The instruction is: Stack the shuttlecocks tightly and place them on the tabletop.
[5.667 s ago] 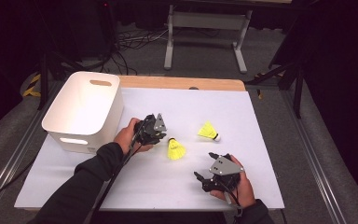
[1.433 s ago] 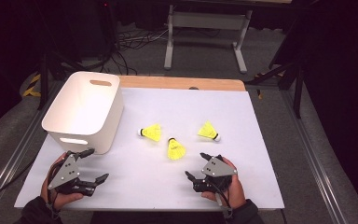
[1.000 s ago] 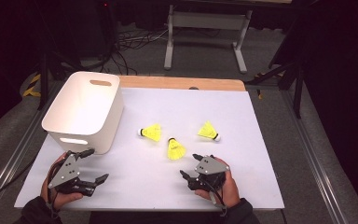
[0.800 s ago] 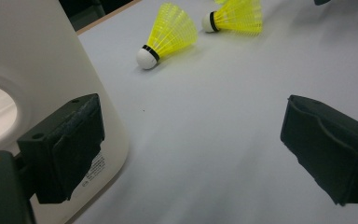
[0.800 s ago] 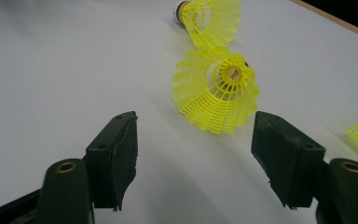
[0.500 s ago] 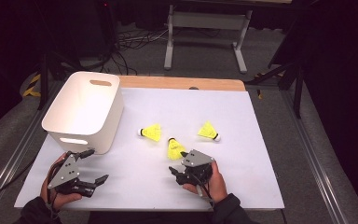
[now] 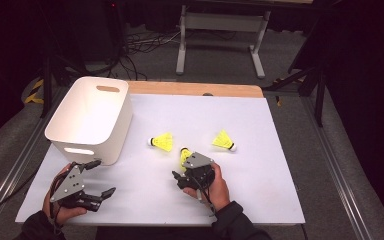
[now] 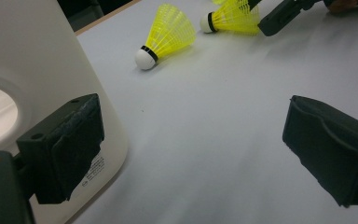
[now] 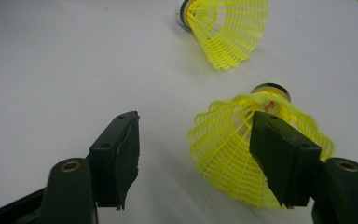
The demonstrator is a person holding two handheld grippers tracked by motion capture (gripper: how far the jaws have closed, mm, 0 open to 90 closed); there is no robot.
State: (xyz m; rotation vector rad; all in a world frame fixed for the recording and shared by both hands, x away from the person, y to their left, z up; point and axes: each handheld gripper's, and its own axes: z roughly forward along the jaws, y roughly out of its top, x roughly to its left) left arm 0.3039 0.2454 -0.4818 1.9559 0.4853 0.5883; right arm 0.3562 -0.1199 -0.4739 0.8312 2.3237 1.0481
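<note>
Three yellow shuttlecocks lie on the white table top: a left one (image 7: 162, 142), a middle one (image 7: 184, 154) and a right one (image 7: 223, 141). My right gripper (image 7: 184, 169) is at the middle shuttlecock (image 9: 233, 140), whose skirt sits partly between the jaws. The right pad (image 9: 279, 158) is in front of the skirt and the left pad stands apart from it. These jaws have just been closing a little and are still open. The left shuttlecock (image 9: 228, 30) lies farther ahead. My left gripper (image 7: 101, 177) stands open and holds nothing beside the white bin (image 7: 115, 135).
In the left gripper view the bin wall (image 8: 37, 60) is close on the left, with two shuttlecocks (image 8: 168, 35) (image 8: 233, 18) beyond. A wooden strip (image 7: 195, 89) edges the back of the table. A metal stand (image 7: 220, 30) is behind it.
My right hand has slid left across the table up to the middle shuttlecock. Several seconds ago my left gripper was out by the shuttlecocks; it now rests at the front left, still.
</note>
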